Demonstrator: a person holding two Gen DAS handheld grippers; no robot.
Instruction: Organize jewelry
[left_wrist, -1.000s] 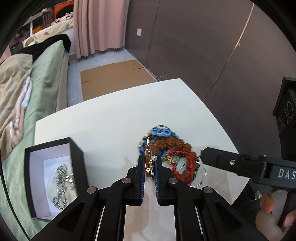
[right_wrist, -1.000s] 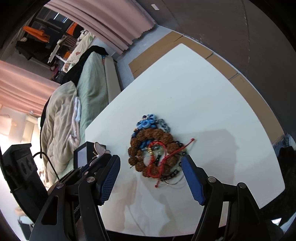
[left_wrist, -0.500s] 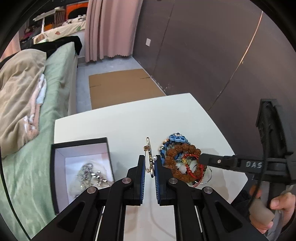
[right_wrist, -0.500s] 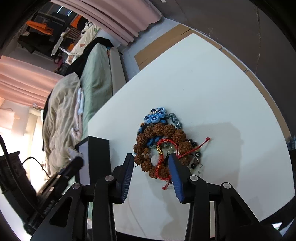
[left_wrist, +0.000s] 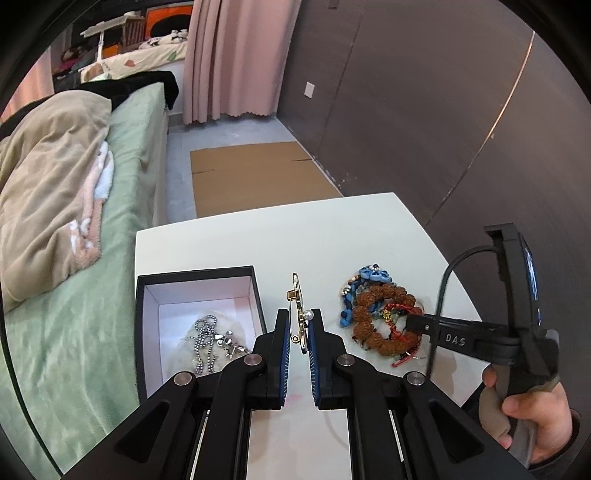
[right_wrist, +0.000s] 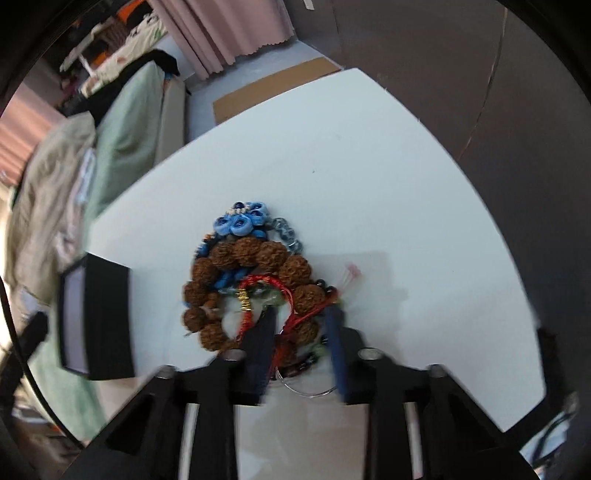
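A gold brooch pin (left_wrist: 298, 314) with a small pearl is clenched between the blue-padded fingers of the left tool (left_wrist: 298, 334) and is held upright above the white tabletop (left_wrist: 295, 240), just right of an open black jewelry box (left_wrist: 195, 314). Inside the box, on its white lining, a silver ball chain (left_wrist: 207, 339) is seen lying in a loose heap. To the right of the pin, a pile of bracelets rests on the tabletop: a brown seed-bead bracelet (right_wrist: 255, 258), a blue flower-knot bracelet (right_wrist: 240, 221), a red cord bracelet (right_wrist: 280, 295) with a gold clasp, a string of dark beads (right_wrist: 325, 288) and a thin silver ring (right_wrist: 310, 391) at the near edge. The right tool (right_wrist: 301, 317) is lowered into this pile with its fingers (right_wrist: 334, 332) parted and set on either side of the near arc of the seed-bead bracelet and the red cord; nothing is pinched between them, though the view is blurred. In the left wrist view the right tool is seen reaching into the pile from the right, gripped by the person's right hand (left_wrist: 532, 417). A green bed (left_wrist: 110, 206) with a beige blanket (left_wrist: 48, 177) stands beside the tabletop, a flat piece of cardboard (left_wrist: 255, 173) lies on the floor, and pink curtains (left_wrist: 236, 55) hang beyond it
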